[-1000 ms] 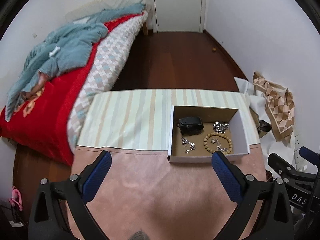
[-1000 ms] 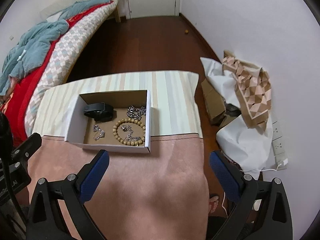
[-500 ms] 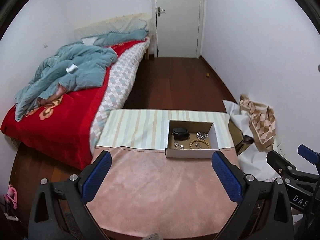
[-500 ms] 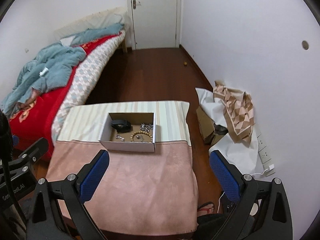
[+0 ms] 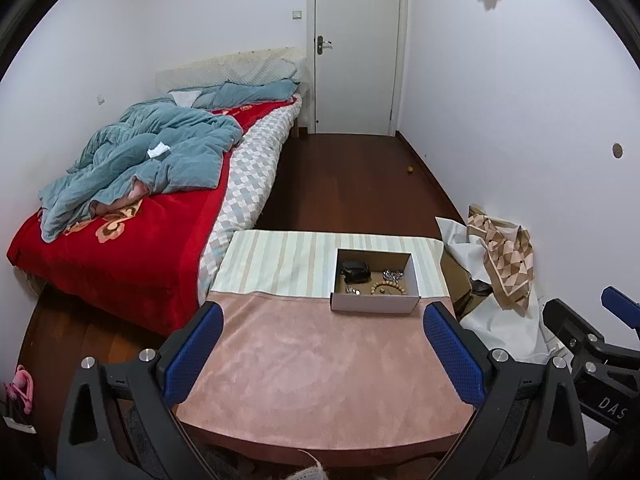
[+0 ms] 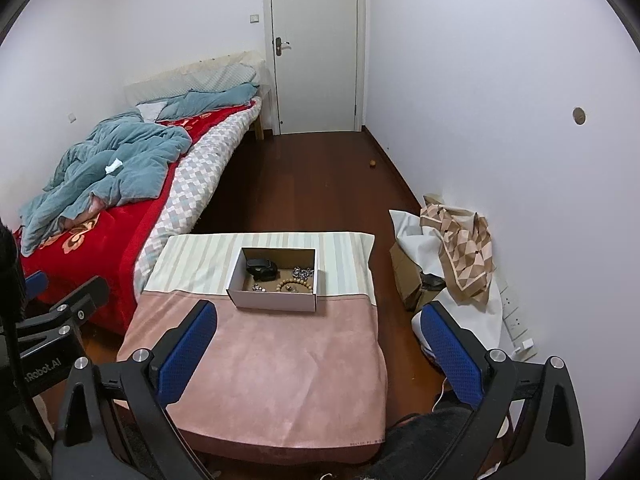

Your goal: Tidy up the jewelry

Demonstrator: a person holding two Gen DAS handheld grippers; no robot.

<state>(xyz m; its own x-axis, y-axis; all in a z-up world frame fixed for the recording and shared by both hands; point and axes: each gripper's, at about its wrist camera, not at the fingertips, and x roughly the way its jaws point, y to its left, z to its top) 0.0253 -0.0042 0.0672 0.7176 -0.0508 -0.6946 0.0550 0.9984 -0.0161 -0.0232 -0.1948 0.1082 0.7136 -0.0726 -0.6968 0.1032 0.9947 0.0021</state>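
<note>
Both the left hand-held gripper point(image 5: 323, 354) and right hand-held gripper point(image 6: 316, 352) gape wide, empty. The jewelry box point(image 5: 375, 304) sits on the desk point(image 5: 320, 380), well ahead of both.

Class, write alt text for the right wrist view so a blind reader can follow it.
An open cardboard box holding a wooden bead bracelet, silver chains and a black item sits on a cloth-covered table. The open right gripper hovers nearer the camera, empty. Beyond are a bed and a white door.

A white box point(image 5: 375, 303) sits where the pink cloth point(image 5: 320, 376) meets the pale green-and-beige striped cloth point(image 5: 280, 260).
</note>
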